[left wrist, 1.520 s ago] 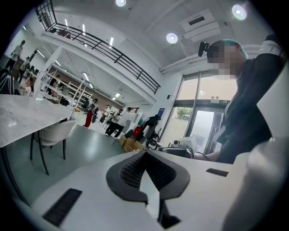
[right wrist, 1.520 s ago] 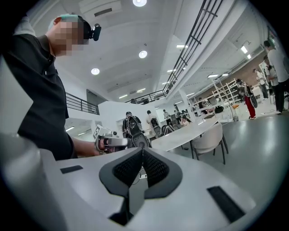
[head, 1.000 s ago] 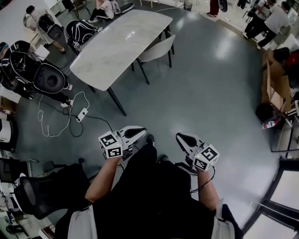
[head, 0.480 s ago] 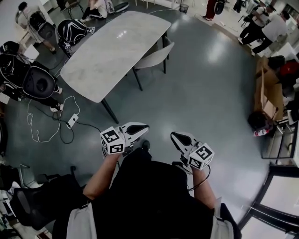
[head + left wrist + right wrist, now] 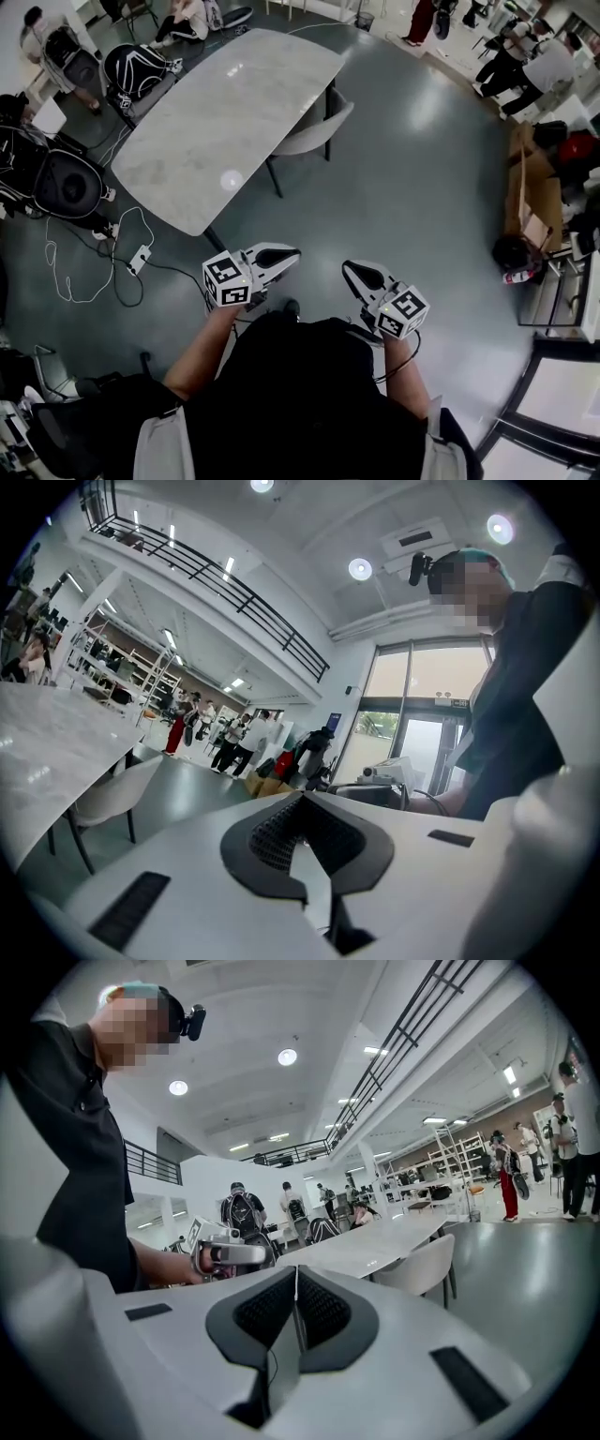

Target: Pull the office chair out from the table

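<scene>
Could easily fumble the grab from here, with left gripper and right gripper both pinched together on nothing and well apart from the chair, tucked in along the right side of the table. Would need opening up first. Might also bang it into the table if dragged crooked. Can't see most of the seat under the tabletop, or tell wheels from plain legs.

Bright ceiling lights, floor glare, fisheye edges.

Grey floor, marble table, white chair, power strip, white cable
</scene>
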Action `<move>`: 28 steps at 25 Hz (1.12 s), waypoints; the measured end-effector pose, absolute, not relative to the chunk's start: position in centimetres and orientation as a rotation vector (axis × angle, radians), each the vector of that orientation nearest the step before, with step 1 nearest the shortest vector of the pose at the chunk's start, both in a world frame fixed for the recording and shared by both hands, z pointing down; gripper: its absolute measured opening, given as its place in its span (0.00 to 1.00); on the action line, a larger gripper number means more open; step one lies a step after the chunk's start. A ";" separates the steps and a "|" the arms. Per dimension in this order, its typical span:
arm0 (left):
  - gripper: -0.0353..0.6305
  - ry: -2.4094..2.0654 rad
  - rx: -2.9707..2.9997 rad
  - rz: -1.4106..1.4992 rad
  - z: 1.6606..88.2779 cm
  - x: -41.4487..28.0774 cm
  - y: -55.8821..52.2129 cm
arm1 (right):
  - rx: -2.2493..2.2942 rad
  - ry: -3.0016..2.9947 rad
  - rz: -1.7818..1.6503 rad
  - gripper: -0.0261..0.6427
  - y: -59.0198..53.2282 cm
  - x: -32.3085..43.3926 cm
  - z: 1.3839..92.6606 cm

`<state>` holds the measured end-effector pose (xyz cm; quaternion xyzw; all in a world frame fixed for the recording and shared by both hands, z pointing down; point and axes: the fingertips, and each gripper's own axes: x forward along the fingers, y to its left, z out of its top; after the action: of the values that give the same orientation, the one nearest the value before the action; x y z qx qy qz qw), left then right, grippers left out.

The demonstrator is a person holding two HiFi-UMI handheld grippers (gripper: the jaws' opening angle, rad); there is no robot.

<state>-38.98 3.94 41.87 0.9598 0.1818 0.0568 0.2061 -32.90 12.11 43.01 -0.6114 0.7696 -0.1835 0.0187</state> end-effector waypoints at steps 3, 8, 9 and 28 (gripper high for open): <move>0.07 0.509 2.663 0.158 42.2 -37.7 2.0 | -1.923 2.376 -0.570 0.07 10.6 -31.6 42.8; 0.07 0.532 2.636 0.173 43.2 -35.2 0.3 | -1.967 2.363 -0.579 0.07 9.2 -28.6 43.3; 0.07 0.534 2.631 0.177 43.4 -34.7 0.0 | -1.973 2.348 -0.587 0.07 9.0 -28.0 43.5; 0.07 0.330 2.651 0.229 43.2 -16.4 -10.4 | -1.797 2.493 -0.571 0.07 -1.5 -9.0 43.7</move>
<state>-16.38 -10.39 43.16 0.9626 0.1197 0.0832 0.2282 -9.05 -1.54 43.67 -0.5749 0.7975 -0.1828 0.0082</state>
